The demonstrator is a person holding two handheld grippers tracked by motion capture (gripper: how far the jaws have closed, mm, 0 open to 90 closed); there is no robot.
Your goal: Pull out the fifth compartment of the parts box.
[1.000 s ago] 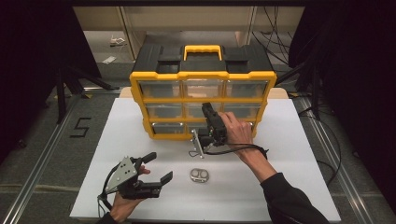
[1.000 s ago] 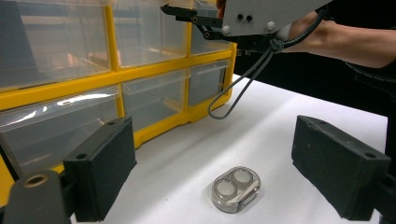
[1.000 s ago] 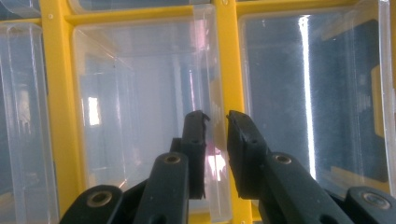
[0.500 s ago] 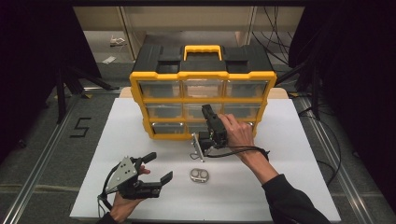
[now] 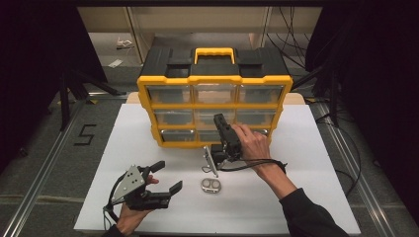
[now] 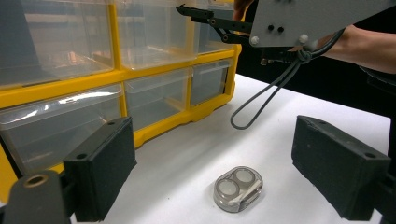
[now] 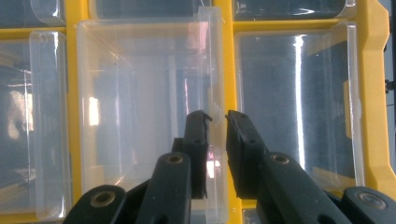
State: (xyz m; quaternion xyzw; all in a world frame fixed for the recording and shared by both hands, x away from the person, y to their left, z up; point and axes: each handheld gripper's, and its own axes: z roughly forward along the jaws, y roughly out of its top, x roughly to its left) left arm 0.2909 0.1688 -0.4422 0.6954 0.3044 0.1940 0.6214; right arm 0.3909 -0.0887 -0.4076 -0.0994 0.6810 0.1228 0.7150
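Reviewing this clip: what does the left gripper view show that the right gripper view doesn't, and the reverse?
Left gripper view alone: the small clear two-well case lying on the white table, between the left gripper's wide-open jaws, plus the right gripper and its looped cable farther off. Right gripper view alone: the right gripper's own jaws nearly closed around the clear lip of a drawer, seemingly pinching it. Both share the yellow organizer with its transparent drawers.

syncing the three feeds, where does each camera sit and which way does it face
High view: above the person's side, looking down on the white table, yellow drawer organizer; both forearms, left tongs, right tongs.
Left gripper view: low by the table, between its open jaws toward the small clear case, organizer beyond.
Right gripper view: close to the organizer's clear drawers, jaws nearly closed around a drawer lip.
Shared: organizer; high and left share the case.
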